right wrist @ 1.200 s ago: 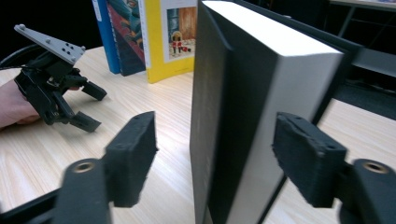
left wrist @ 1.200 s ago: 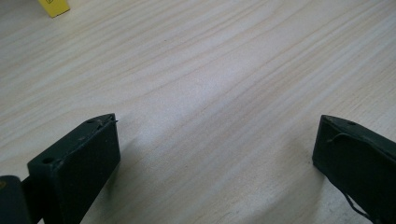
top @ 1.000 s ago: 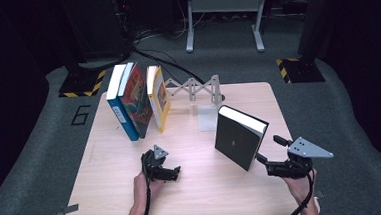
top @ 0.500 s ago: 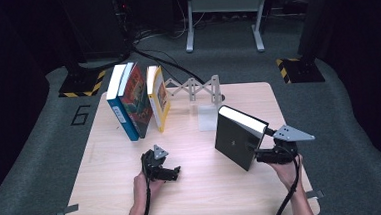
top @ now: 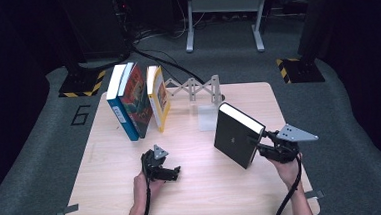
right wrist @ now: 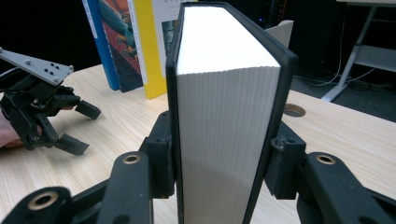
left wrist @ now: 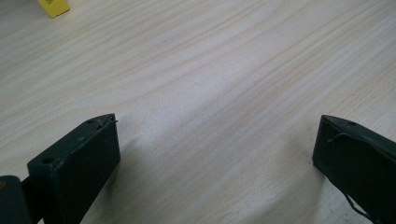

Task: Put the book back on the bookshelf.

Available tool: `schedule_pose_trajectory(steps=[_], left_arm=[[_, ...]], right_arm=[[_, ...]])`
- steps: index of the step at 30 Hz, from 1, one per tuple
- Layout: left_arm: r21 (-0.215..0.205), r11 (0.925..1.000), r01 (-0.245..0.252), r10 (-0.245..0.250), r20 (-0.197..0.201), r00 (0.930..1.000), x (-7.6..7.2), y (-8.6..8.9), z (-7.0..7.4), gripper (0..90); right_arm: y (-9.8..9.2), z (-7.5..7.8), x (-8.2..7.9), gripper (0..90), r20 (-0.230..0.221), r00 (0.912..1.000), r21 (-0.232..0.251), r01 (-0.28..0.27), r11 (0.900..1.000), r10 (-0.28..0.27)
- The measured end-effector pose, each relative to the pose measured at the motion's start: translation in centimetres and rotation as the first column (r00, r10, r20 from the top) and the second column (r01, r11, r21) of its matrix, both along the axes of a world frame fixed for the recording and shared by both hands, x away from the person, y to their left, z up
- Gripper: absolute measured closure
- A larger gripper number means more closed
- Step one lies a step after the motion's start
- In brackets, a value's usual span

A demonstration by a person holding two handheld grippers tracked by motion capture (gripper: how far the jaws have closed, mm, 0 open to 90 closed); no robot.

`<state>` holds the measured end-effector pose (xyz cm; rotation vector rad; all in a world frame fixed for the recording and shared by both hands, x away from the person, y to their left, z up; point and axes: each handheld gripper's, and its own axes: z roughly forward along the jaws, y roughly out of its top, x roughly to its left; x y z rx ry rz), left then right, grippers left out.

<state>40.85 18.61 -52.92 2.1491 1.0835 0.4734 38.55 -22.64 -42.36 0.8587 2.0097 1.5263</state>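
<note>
The black book (top: 236, 134) stands on its lower edge on the wooden table (top: 204, 197), tilted a little, with its white page block facing the right gripper (top: 259, 144). That gripper's jaws have just been closing, and in the right gripper view the two pads press on the book's (right wrist: 224, 121) covers from either side, so the book is clamped between them at its open edge. The gripper itself (right wrist: 219, 179) lies nearly level, with the person's right hand (top: 286, 165) behind it, and its grey three-cornered plate sits on top. Beyond the held book, on its far side, a white bookend (top: 208, 119) with a folding grey bracket (top: 193, 89) stands on the table; whether the book's far corner touches it is hard to tell from above. Farther from the right gripper, across the table, three books lean together: a blue book (top: 117, 99), a book with a red and teal cover (top: 137, 98) and a yellow book (top: 158, 94). The left gripper (top: 165, 170) rests low over the tabletop, well apart from the right one, with the left hand (top: 144, 183) behind it. Its jaws stand wide with only bare wood (left wrist: 210, 93) between them, and a yellow book corner (left wrist: 53, 6) lies well ahead of them.
</note>
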Motion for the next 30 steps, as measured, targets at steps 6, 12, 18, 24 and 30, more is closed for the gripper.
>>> schedule_pose_trajectory(steps=[6, 12, 18, 24, 30], left_arm=[[0.000, 1.0000, 0.000, 0.000, 0.000, 1.0000, 0.0, 0.0, 0.0, 0.6], [0.000, 1.0000, -0.001, 0.001, -0.001, 1.0000, 0.0, 0.0, 0.0, 0.6], [-0.001, 1.0000, -0.002, 0.002, 0.001, 1.0000, 0.0, 0.0, 0.0, 0.6], [-0.005, 1.0000, 0.002, -0.002, 0.000, 1.0000, 0.0, 0.0, 0.0, 0.7], [-0.007, 0.9999, 0.011, -0.011, 0.012, 0.9999, 0.1, 0.1, -0.1, 0.6]], right_arm=[[0.5, 0.1, 0.2, 53.8, 0.011, 0.9986, -0.014, -0.051, 0.999, 0.051], [1.3, 0.1, 0.5, 53.8, 0.005, 0.9915, -0.004, -0.130, 0.992, 0.130], [2.8, 0.0, 0.7, 53.3, 0.007, 0.9773, -0.009, -0.211, 0.977, 0.212], [2.9, 0.2, 0.6, 50.6, -0.008, 0.9820, -0.028, -0.189, 0.982, 0.189], [2.6, 0.1, 0.2, 39.0, -0.038, 0.9873, -0.044, -0.156, 0.987, 0.154]])
